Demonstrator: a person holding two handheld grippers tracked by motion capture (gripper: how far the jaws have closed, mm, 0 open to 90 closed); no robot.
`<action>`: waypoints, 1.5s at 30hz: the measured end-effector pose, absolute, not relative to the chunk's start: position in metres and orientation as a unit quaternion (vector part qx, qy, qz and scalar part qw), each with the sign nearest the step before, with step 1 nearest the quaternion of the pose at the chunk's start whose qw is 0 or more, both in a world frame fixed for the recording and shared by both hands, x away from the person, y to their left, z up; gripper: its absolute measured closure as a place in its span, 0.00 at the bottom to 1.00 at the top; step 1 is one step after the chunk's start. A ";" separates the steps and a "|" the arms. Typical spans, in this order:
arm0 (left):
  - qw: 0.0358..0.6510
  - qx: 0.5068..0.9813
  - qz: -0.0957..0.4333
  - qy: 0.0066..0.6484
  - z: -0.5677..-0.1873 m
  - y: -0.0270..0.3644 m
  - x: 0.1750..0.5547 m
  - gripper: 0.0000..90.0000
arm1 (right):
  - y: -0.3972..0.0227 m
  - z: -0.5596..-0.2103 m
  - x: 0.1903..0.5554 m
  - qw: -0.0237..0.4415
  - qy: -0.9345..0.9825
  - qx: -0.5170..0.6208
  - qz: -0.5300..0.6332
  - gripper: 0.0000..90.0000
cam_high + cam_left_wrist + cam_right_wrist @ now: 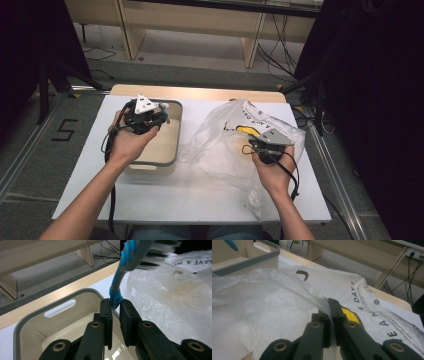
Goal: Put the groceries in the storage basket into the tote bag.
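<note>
The white bench (200, 200) fills the middle of the high view, and two forearms come up onto it from the bottom edge.

The clear plastic bag (225, 145) with black lettering is the largest thing on it, spread crumpled over the right half of the frame; something yellow shows through it near the centre right. Left of the bag stands a cream bin (172, 150) with a grey rim and a slot handle in its end wall, and the part of its inside that shows is bare.

The left hand (129, 142) is raised palm-up over the near left side of the bin and bears the left gripper (115, 305). In the left gripper view its fingers stand narrow, clamped on the blue-ringed neck of a brush (130, 260), whose grey and blue handle rises to the top of the frame with dark bristles pointing right, above the far rim of the bin.

The right hand (272, 167) rests low at the right of the frame on the bag's near edge, bearing the right gripper (331, 315). In the right gripper view its fingers are pressed together on a fold of the bag film, which runs up and left from them.
</note>
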State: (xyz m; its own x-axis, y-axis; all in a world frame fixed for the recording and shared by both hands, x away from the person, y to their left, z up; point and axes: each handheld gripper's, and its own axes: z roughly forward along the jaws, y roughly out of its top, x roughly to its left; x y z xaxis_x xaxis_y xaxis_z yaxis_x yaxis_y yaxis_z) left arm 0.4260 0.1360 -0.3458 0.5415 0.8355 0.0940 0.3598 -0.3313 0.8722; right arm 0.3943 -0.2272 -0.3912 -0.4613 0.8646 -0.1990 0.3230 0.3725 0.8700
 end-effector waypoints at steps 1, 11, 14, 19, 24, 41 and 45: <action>0.432 0.766 0.275 0.389 -0.345 0.135 0.423 0.89 | -0.227 -0.391 0.394 0.340 0.756 0.392 0.399 1.00; 0.451 0.776 0.262 0.355 -0.335 0.128 0.401 0.89 | -0.226 -0.391 0.394 0.339 0.756 0.392 0.399 1.00; 0.454 0.780 0.260 0.343 -0.332 0.125 0.396 0.89 | -0.227 -0.391 0.395 0.339 0.756 0.392 0.399 1.00; 0.463 0.783 0.258 0.325 -0.324 0.119 0.386 0.89 | -0.227 -0.391 0.395 0.339 0.757 0.392 0.399 1.00; 0.469 0.790 0.247 0.307 -0.319 0.111 0.377 0.89 | -0.227 -0.391 0.395 0.339 0.757 0.392 0.399 1.00; 0.491 0.806 0.203 0.260 -0.312 0.083 0.356 0.89 | -0.227 -0.392 0.395 0.338 0.757 0.393 0.398 1.00; 0.489 0.813 0.194 0.249 -0.315 0.073 0.353 0.89 | -0.227 -0.391 0.395 0.337 0.757 0.392 0.398 1.00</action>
